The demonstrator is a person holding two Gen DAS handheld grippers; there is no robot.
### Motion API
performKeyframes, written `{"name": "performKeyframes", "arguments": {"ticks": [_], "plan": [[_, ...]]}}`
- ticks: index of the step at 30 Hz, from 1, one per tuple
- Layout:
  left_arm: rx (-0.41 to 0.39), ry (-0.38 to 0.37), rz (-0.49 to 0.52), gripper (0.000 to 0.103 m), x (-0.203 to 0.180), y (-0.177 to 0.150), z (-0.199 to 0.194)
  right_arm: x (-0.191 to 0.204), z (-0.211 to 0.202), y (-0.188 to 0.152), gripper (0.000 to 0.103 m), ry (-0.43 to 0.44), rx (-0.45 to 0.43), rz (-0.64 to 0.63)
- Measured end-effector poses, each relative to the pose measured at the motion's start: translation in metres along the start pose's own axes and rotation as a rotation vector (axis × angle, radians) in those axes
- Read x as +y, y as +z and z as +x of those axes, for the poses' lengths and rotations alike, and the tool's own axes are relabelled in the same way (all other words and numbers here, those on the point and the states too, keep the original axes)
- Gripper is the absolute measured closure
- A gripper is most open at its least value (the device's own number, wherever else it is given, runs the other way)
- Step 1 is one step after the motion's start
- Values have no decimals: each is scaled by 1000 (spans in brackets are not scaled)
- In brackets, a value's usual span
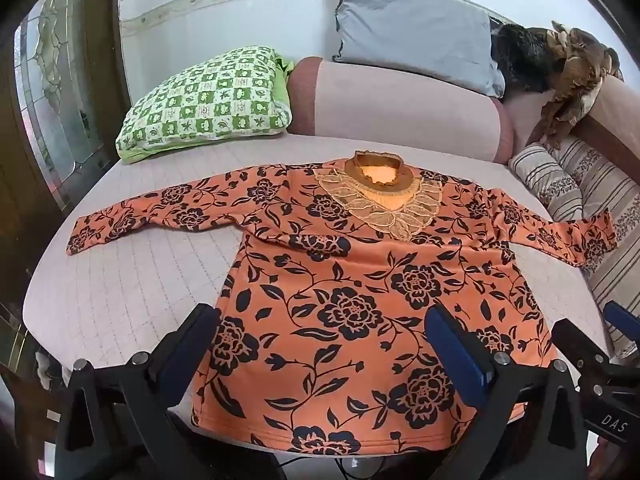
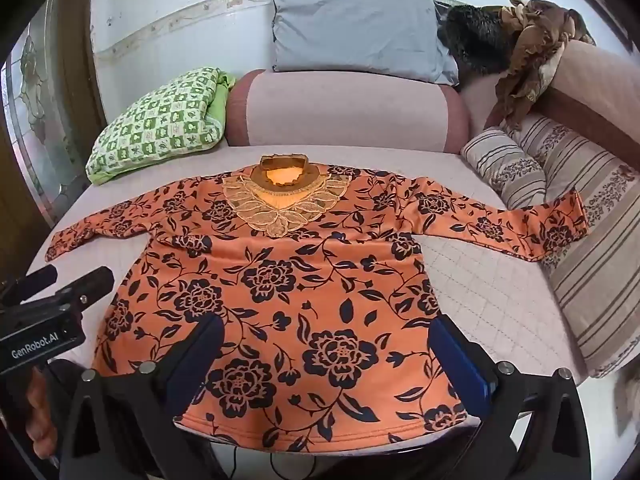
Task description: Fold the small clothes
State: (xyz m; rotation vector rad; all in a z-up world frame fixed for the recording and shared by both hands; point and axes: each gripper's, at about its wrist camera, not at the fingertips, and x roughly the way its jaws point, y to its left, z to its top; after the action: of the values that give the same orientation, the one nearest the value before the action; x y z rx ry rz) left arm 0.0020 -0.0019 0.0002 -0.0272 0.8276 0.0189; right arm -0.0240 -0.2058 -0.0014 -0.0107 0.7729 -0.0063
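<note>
**Orange floral top spread flat, both grippers hovering at the hem**

I had the orange top (image 1: 360, 280) lying face up on the quilted pink bed surface (image 1: 132, 280), collar away from me, hem nearest the cameras. Black rose print all over; a lace yoke (image 1: 380, 208) sat below the brown neckband. Both sleeves were stretched out sideways. The left sleeve (image 1: 132, 220) lay flat on the bed; the right sleeve (image 2: 528, 228) reached onto the striped cushion (image 2: 592, 272), its cuff resting there.

My left gripper (image 1: 320, 332) hung over the hem region with jaws spread wide, blue pads either side of the fabric's lower left part, nothing held. I could not tell whether the fingertips touched the cloth. My right gripper (image 2: 324, 344) was likewise wide open above the lower middle of the top, gripping nothing. In the right wrist view the left gripper's body showed at the left edge, just beside the top's left side seam.

Behind the garment: a pink bolster (image 1: 400, 108), a green checked pillow (image 1: 208, 100) to its left, a grey pillow (image 1: 416, 36) against the wall, and a brown ruffled cloth (image 1: 572, 76) draped on the headboard corner.
</note>
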Motion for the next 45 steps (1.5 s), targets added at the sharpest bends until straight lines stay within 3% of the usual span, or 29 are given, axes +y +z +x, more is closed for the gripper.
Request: {"name": "performKeyframes", "arguments": {"ticks": [6, 45], "plan": [[-30, -12, -22, 0, 6, -5, -2, 5, -4, 0, 0, -20, -22, -4], [-26, 9, -10, 0, 5, -5, -5, 8, -6, 3, 0, -11, -44, -11]]}}
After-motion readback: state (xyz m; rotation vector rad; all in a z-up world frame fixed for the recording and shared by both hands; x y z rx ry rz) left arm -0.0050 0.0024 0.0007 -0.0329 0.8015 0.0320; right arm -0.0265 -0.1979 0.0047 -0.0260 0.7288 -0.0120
